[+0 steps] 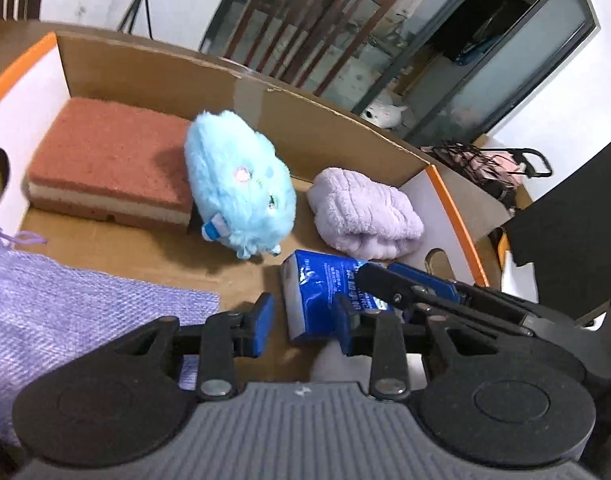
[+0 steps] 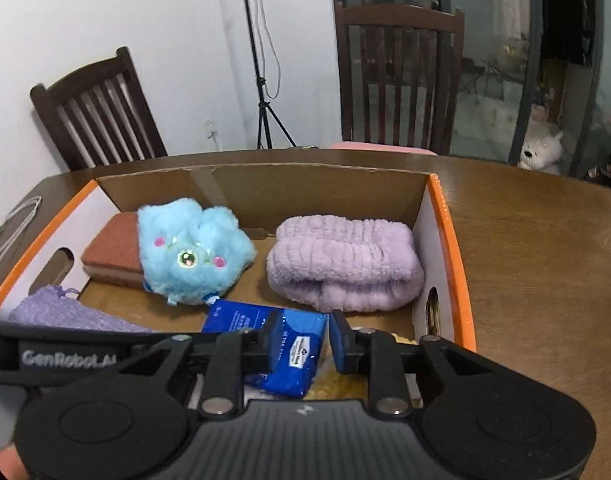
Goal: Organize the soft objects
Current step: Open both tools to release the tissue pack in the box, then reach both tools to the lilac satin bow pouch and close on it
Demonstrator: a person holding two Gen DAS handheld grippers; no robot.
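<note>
While both grippers hovered over the cardboard box (image 2: 441, 216), one fluffy blue plush (image 2: 189, 248), one ribbed lilac towel (image 2: 341, 260), one brick-red sponge block (image 1: 105, 160), one knitted purple pouch (image 1: 65, 300) lay ahead; left gripper (image 1: 305, 324) and right gripper (image 2: 303, 340), jaws part-spread, each straddled one glossy blue tissue pack (image 2: 293, 352), grip unclear.

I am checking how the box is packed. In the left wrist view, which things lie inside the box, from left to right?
Purple knitted cloth → brown sponge → blue plush toy → lilac towel. I leave out the blue packet, since it overlaps others.
</note>
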